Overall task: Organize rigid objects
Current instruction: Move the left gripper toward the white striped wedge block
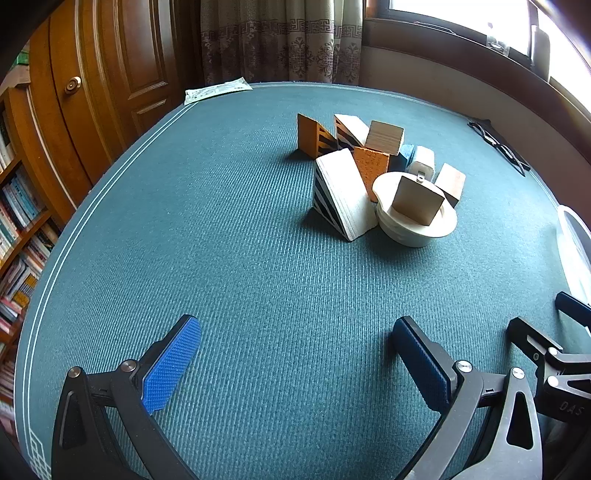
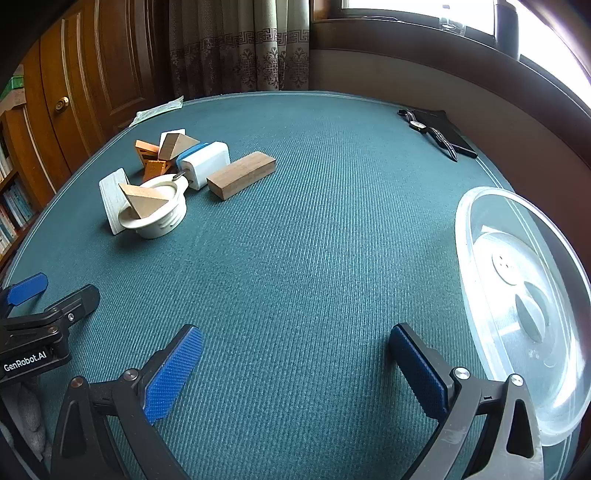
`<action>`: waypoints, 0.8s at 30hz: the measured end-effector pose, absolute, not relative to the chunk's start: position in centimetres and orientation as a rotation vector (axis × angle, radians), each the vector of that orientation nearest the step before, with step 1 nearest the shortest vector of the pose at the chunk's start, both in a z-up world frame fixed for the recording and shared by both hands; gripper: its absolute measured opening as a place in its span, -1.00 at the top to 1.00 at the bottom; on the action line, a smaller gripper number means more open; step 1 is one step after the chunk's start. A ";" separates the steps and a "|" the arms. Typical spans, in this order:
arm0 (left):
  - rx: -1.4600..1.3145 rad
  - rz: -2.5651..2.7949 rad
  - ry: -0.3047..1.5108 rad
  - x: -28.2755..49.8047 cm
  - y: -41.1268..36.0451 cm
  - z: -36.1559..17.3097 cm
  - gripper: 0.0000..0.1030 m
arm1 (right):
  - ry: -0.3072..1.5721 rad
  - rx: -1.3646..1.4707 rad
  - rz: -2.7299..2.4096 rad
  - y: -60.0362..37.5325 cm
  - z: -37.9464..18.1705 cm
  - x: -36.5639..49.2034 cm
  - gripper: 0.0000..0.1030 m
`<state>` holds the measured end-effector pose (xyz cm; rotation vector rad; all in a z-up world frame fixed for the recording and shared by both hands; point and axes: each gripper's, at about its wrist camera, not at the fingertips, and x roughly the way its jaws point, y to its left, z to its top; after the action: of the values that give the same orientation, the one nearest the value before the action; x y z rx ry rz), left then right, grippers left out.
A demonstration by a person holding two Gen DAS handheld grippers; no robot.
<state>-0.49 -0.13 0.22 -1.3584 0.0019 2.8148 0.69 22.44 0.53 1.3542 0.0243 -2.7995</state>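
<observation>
Landmark: table [image 2: 314, 240], green cloth.
Paper [image 1: 216, 89]: on its far left corner.
Watch [image 2: 430, 129]: far right edge, on a black case.
Curtain [image 1: 280, 40]: behind it.
Bookshelf [image 1: 16, 206]: left.

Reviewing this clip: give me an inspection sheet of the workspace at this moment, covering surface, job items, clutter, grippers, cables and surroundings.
Surface: teal ribbed table cover, white border lines at the edge.
Job's things: pile of blocks bunched together; white round dish with a wedge block in it; white adapter; brown wooden bar beside it; clear plastic bowl at the right, with no blocks in it.
Clutter: folded paper at the far edge; black wallet and watch at the far right.
Grippers: left gripper and right gripper both open, holding nothing.
Cables: nothing seen.
Surroundings: wooden door, curtain, window, bookshelf.
</observation>
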 end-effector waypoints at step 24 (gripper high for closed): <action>-1.254 2.868 -0.069 -3.7 -0.8 3.1 -0.90 | 0.051 1.359 -2.782 22.0 0.5 0.6 -1.00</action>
<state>-3.75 -0.76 3.13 -1.2541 -0.0689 2.8683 0.58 22.05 0.53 1.3590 0.0511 -2.7815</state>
